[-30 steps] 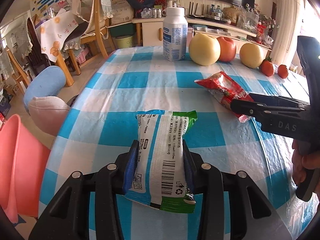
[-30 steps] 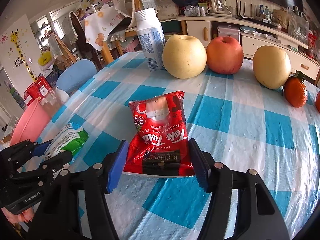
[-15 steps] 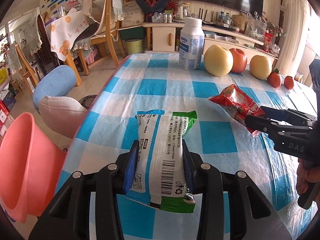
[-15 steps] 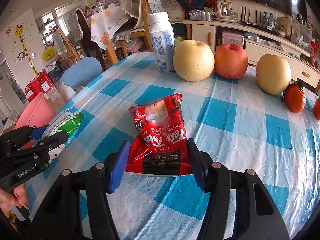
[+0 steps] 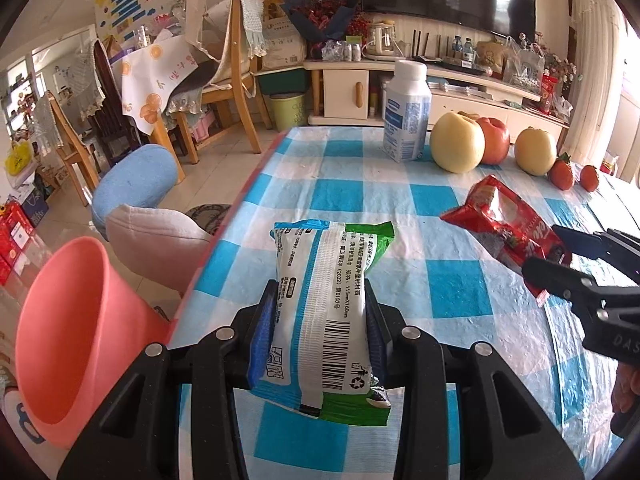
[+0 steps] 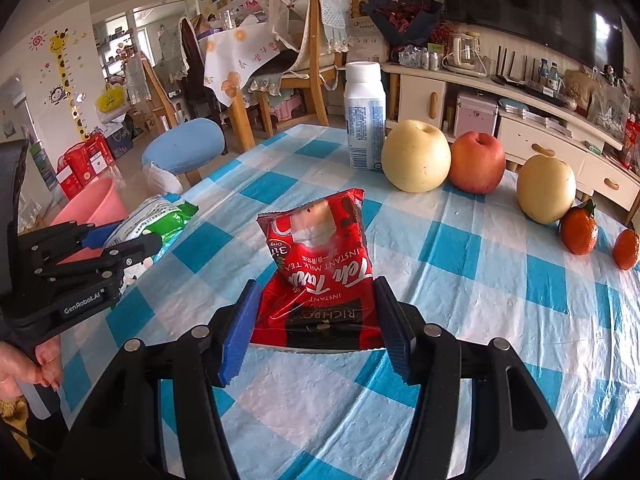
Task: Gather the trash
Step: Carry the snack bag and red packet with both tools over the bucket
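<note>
Above the blue-and-white checked counter, the right tongs clamp a red foil sachet reading "Teh Tarik – Instant Milk Tea", "Richboy" – long axis pointing away, print upside down. The left tongs clamp a white-and-green barcoded wrapper, lengthwise too, near the counter's left edge.

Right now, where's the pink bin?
In the left wrist view, the pink bin sits off the table's left edge, just left of the left gripper.
</note>
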Demonstrator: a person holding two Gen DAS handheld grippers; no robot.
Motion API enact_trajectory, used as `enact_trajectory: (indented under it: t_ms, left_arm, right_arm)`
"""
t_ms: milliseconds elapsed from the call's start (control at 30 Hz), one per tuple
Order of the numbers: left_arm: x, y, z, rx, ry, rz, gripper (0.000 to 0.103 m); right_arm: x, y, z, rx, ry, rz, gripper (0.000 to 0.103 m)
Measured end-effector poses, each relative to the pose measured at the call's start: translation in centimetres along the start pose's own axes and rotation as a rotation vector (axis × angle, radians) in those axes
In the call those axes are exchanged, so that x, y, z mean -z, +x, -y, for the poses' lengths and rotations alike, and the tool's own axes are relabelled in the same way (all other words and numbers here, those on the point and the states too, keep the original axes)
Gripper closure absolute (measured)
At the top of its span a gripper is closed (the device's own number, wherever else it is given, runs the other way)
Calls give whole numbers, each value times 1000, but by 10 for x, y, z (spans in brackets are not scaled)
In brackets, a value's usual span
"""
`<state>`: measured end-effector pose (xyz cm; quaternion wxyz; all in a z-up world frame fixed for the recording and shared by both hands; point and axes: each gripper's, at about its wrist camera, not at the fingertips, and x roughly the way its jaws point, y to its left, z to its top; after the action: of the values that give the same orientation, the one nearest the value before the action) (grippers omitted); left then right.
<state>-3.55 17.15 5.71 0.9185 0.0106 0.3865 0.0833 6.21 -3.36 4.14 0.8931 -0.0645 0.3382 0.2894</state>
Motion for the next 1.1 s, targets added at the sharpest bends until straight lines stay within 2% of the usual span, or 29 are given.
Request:
enact_trajectory:
  t_ms: [633,1100]
  left_arm:
    - [-10,-31,-47,-109,-61,88,62]
    - [-13,-50,-97,-170,-165,126,62]
  right_arm:
    - [8,-22,-55,-7,-63,21,45]
    - [2,-36,-91,-6,-88,51,45]
